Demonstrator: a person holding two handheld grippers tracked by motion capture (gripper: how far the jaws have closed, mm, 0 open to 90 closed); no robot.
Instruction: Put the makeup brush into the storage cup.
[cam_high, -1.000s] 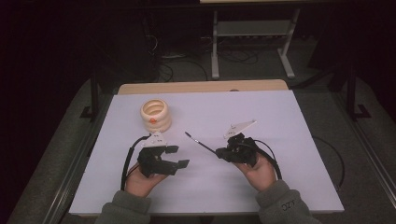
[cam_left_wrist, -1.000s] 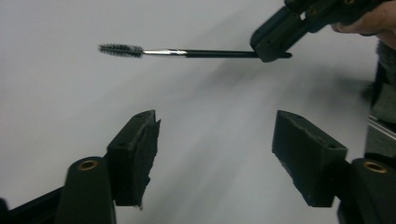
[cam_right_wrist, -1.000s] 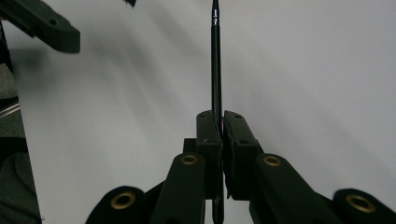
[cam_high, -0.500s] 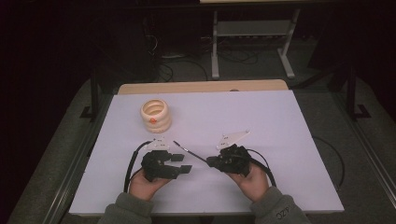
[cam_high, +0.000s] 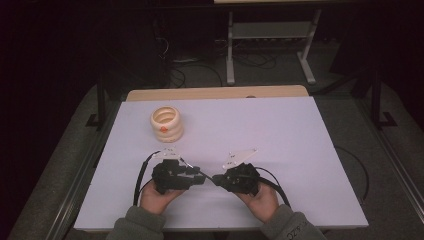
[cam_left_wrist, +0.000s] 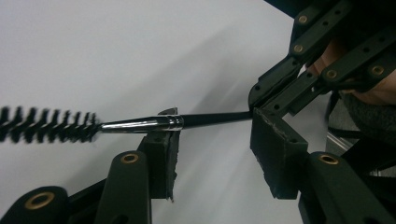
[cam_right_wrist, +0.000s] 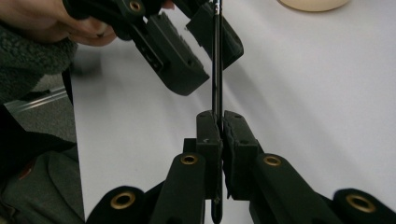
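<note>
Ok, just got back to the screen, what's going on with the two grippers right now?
A person is passing a thin black brush between two handheld grippers over the white table. The right gripper is clamped on the brush's handle. The left gripper has just been closing around the shaft near the metal ferrule, but its pads do not press on it yet. A cream ringed holder stands apart, farther up the table.
</note>
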